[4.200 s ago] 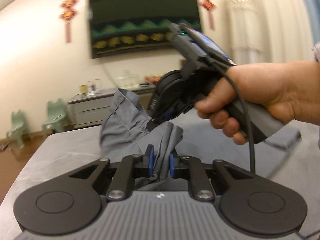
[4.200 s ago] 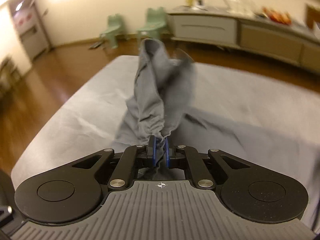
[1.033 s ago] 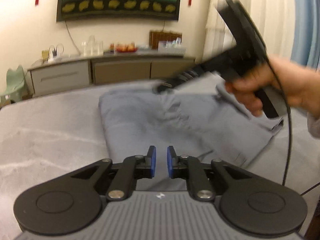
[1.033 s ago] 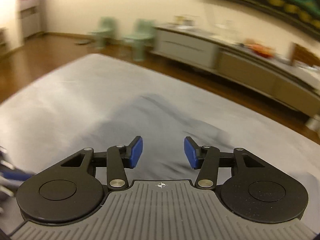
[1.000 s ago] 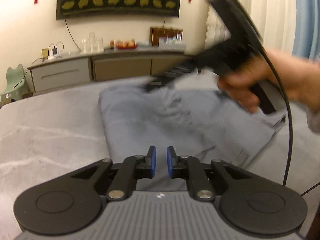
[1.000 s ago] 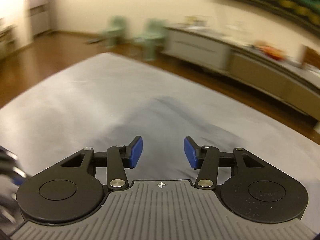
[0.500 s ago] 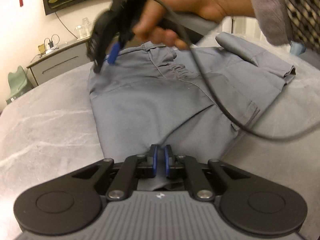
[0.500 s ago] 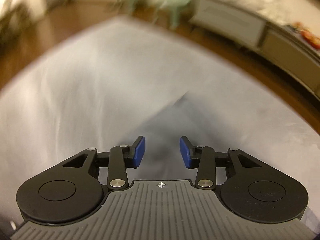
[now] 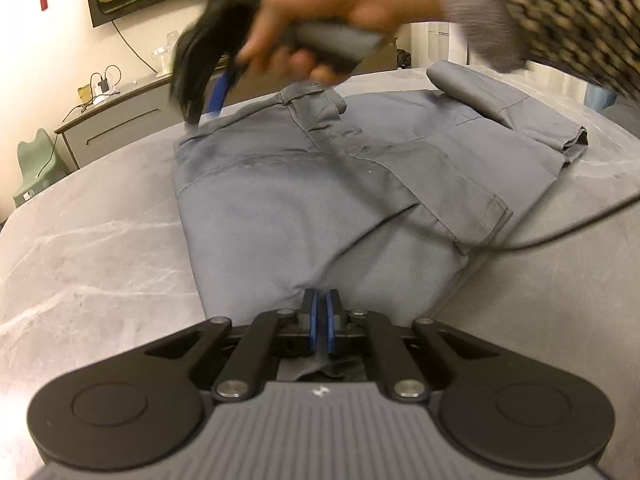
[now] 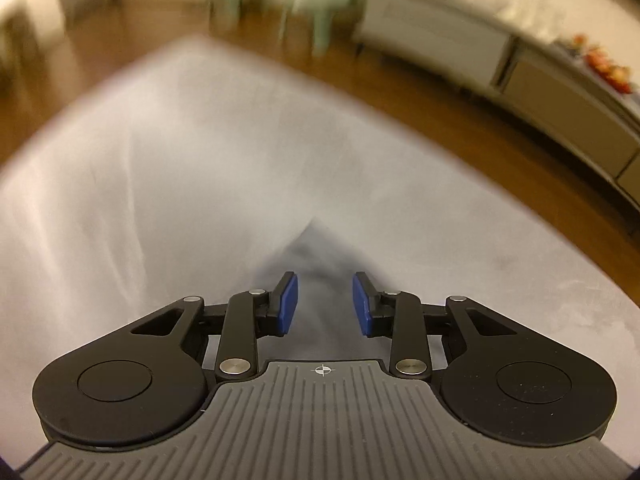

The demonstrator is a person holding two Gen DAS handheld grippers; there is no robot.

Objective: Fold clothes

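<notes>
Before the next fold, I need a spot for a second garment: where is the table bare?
The table is bare left of the grey shorts, out to its rounded edge. A smaller bare patch lies at the near right, bordered by the shorts' hem and crossed by a black cable. The middle is crowded with the shorts and both tongs.

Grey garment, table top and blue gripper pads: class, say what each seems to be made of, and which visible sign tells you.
Grey garment: woven cloth, likely cotton or a blend, matte; stitched seams, hems and soft creases show.
Table top: looks like grey marble or printed stone laminate; pale veins, slight sheen. Which one is unclear.
Blue pads: probably rubber or soft plastic, matte, on black arms.
</notes>
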